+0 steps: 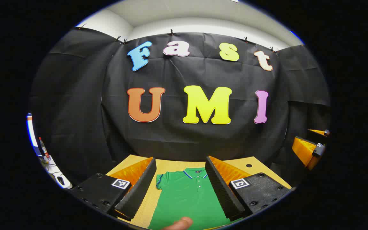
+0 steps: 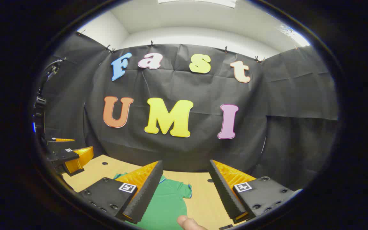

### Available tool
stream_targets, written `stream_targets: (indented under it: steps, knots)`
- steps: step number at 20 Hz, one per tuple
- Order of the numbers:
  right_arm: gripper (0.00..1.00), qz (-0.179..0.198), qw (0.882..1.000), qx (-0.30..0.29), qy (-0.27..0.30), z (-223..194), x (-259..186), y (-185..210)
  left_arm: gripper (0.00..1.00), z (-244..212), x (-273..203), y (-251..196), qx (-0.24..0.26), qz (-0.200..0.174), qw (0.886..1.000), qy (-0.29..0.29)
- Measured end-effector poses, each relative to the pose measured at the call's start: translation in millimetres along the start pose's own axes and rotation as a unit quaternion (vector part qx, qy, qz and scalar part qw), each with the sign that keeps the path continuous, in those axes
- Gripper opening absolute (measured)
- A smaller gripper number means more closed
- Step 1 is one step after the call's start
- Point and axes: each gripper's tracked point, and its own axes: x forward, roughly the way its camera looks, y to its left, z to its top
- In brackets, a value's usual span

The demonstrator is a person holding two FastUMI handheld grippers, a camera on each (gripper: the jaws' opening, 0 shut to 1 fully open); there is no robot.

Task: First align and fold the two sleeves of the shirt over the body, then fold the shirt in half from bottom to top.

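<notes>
Shirt (image 1: 187, 198) lay flat, collar toward booth wall, on wooden surface (image 1: 168, 166), sleeves not yet folded. Left gripper (image 1: 180, 185) and right gripper (image 2: 185, 188) hovered above, fingers spread apart, holding nothing. Risk: pinching both fabric layers, dragging body askew, misaligning sleeves.

The polo shirt (image 1: 187, 198) lies flat on the table (image 1: 168, 166), collar toward the far wall; in the left gripper view it sits between the spread fingers of the left gripper (image 1: 180, 185), with the right gripper (image 1: 311, 150) off at the far right; in the right gripper view the shirt lies left of centre, one sleeve (image 2: 184, 190) between the fingers of the right gripper (image 2: 184, 188); a fingertip (image 2: 188, 222) shows at the near edge.
</notes>
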Motion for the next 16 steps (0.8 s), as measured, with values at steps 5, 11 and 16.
stream_targets:
  steps: [5, 11, 16]
  knots:
    - [0.92, 0.0, 1.0, -0.009, 0.01, -4, 7, -1, 0.99, -9, 1, -12, -0.002, -0.007, 1.0, 0.007]
    - [0.92, 0.003, 1.0, -0.017, 0.009, -3, 22, -6, 0.98, 4, 11, -36, 0.005, -0.028, 1.0, -0.01]
    - [0.92, 0.007, 1.0, -0.017, 0.022, -10, 34, -11, 0.99, 2, 21, -46, -0.001, -0.03, 1.0, -0.006]
